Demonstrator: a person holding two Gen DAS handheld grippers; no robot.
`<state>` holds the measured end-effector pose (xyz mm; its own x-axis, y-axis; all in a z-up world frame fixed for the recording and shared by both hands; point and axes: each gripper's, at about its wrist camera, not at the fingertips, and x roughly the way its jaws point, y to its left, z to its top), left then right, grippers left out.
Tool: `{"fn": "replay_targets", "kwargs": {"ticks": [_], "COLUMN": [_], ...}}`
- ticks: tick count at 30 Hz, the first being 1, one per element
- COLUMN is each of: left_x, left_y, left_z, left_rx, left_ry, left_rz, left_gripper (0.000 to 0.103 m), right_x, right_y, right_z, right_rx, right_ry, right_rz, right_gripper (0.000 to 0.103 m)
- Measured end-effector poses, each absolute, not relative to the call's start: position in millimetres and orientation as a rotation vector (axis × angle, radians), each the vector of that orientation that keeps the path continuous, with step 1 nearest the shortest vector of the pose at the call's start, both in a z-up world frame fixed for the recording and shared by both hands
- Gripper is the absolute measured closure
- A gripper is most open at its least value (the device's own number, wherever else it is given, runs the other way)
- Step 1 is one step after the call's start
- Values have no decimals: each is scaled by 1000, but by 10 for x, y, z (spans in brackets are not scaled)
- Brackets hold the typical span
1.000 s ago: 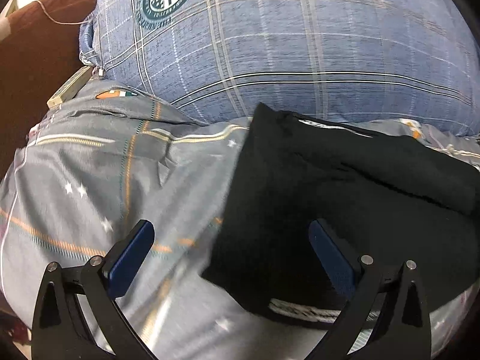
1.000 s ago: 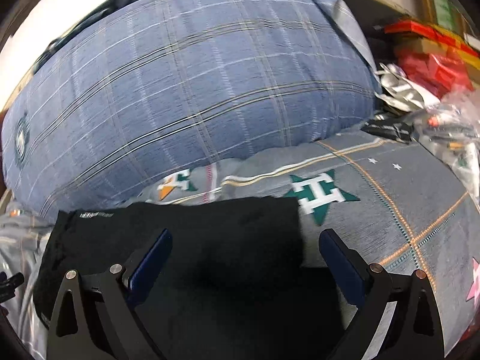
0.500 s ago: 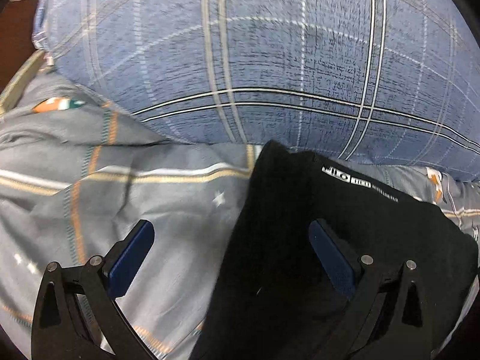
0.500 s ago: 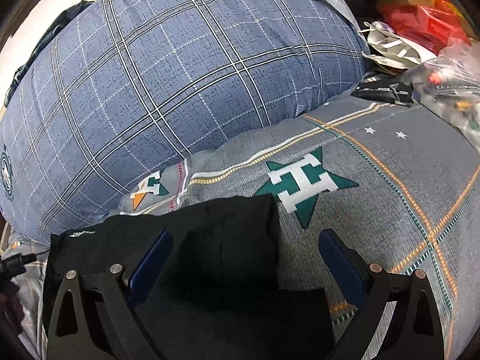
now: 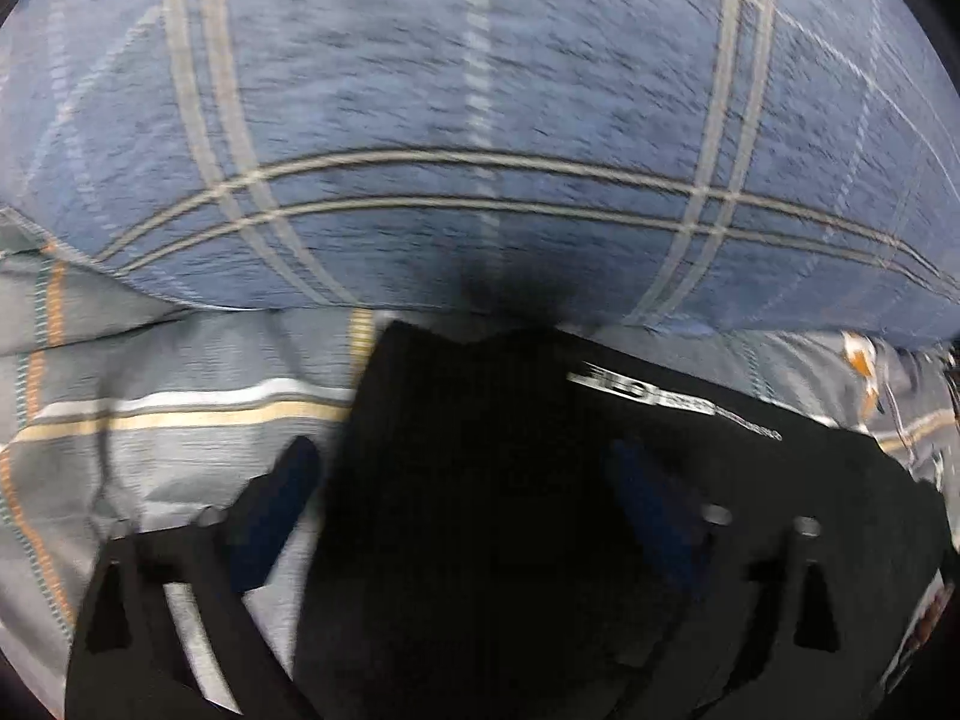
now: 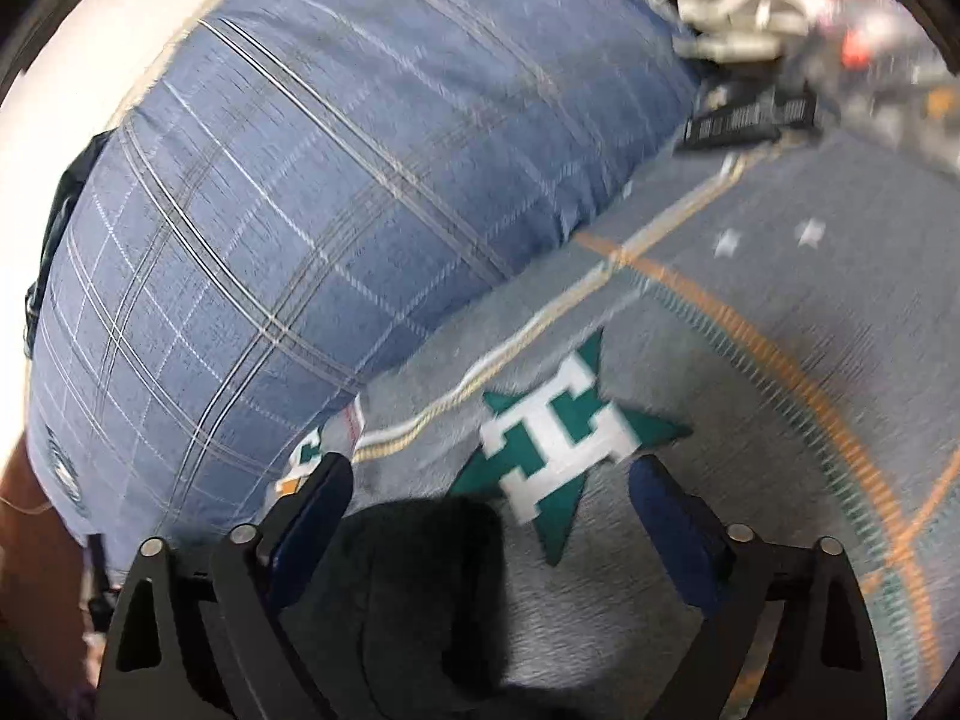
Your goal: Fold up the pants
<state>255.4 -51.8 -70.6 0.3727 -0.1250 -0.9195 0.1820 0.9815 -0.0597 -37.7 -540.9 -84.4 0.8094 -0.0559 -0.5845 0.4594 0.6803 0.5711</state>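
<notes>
Black pants [image 5: 510, 480] lie folded on a grey patterned bedsheet [image 5: 150, 420], their far edge close to a big blue plaid pillow [image 5: 480, 120]. My left gripper [image 5: 462, 480] hovers over their left edge with its jaws closing, one finger over the sheet and the other over the cloth; the pads do not press on it. In the right wrist view a corner of the pants [image 6: 420, 570] sits low between the fingers of my right gripper [image 6: 492, 492], whose jaws are also closing without a grip. The picture is blurred by motion.
The blue plaid pillow [image 6: 300, 210] fills the far side in both views. A green star emblem [image 6: 558, 444] is printed on the sheet [image 6: 780, 360]. Red packets and plastic clutter [image 6: 780, 12] lie at the far right, with a dark barcoded item [image 6: 750, 120] beside the pillow.
Both grippers moved in closer and lower over the pants' far edge and their jaws narrowed a little. The right view rolled, so the pillow now slants up to the right.
</notes>
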Motion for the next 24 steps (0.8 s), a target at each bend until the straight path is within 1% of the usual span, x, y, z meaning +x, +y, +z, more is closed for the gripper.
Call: {"fn": "replay_targets", "kwargs": {"ticks": [2, 3, 4, 5, 6, 7, 8, 9, 10, 11, 12, 13, 16, 19, 24], "left_x": [2528, 2515, 2512, 2503, 2485, 2475, 2458, 2444, 2431, 2416, 2385, 2398, 2324, 2171, 1894], "left_y": [-560, -565, -569, -537, -515, -444, -372, -293, -233, -185, -113, -10, 144, 218, 439], "left_z": [-708, -708, -711, -702, -687, -671, -649, -630, -615, -599, -566, -507, -386, -219, 117], "left_rx": [79, 86, 87, 80, 67, 42, 15, -17, -41, -60, -90, -114, -168, -152, -208], "left_ry": [1158, 1155, 1154, 1151, 1149, 1147, 1144, 1140, 1138, 1134, 1124, 1119, 1072, 1052, 1006], "left_rz": [-197, -202, -201, -190, -183, -183, -186, -186, -185, -184, -186, -196, -252, -295, -343], "left_gripper": [19, 24, 32, 37, 46, 53, 57, 65, 74, 79, 85, 89, 94, 96, 97], "right_x": [-296, -260, -218, -197, -178, -143, -111, -91, -58, -28, -1, 25, -12, -131, -360], "right_y": [-5337, -5302, -5266, -5234, -5189, -5139, -5093, -5067, -5021, -4961, -4925, -4866, -4777, -4702, -4729], "right_z": [-816, -819, -836, -840, -834, -832, -841, -858, -871, -873, -881, -874, -794, -612, -363], "right_rx": [723, 711, 710, 695, 666, 638, 624, 619, 606, 572, 544, 518, 480, 450, 459], "right_ry": [577, 588, 599, 601, 608, 622, 633, 644, 658, 670, 681, 692, 672, 599, 475], "right_rz": [-317, -312, -305, -315, -328, -331, -320, -311, -308, -317, -322, -316, -323, -297, -269], "right_gripper": [12, 12, 12, 13, 14, 23, 37, 45, 57, 69, 76, 86, 89, 89, 89]}}
